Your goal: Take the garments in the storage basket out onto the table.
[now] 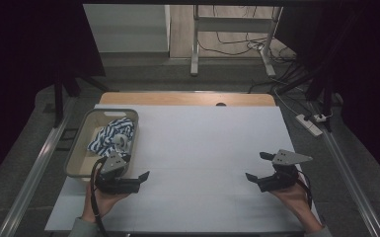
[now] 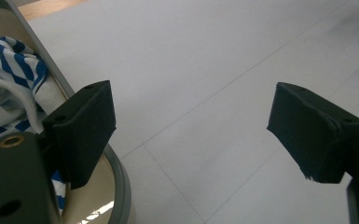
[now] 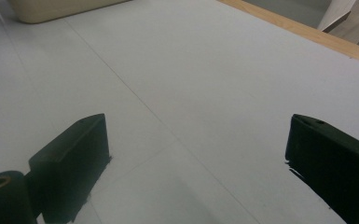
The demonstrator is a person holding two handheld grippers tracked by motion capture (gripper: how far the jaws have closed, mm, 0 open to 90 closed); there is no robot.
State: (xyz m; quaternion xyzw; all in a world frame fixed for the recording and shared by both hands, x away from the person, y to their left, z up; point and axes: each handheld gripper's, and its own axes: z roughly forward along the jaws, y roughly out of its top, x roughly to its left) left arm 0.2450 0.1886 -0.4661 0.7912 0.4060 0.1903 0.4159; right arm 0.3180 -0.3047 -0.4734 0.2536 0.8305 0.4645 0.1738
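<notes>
A beige basket (image 1: 78,143) stands at the table's left side with a blue-and-white striped cloth (image 1: 111,133) bunched inside it. My left gripper (image 1: 137,167) hovers just off the basket's near right corner, open, with nothing between its jaws. In the left gripper view the left gripper (image 2: 196,126) has its left pad beside the basket rim (image 2: 119,182), and the striped cloth (image 2: 14,65) lies behind that pad. My right gripper (image 1: 256,166) is low over the white table near its right side, open and empty. In the right gripper view the right gripper (image 3: 198,154) spans bare table, with the basket (image 3: 51,9) far off.
The white table top (image 1: 202,148) has a wooden strip (image 1: 187,98) along its far edge. Beyond it stand a metal desk frame (image 1: 196,44), floor cables and a power strip (image 1: 310,124). Dark curtains hang at both sides.
</notes>
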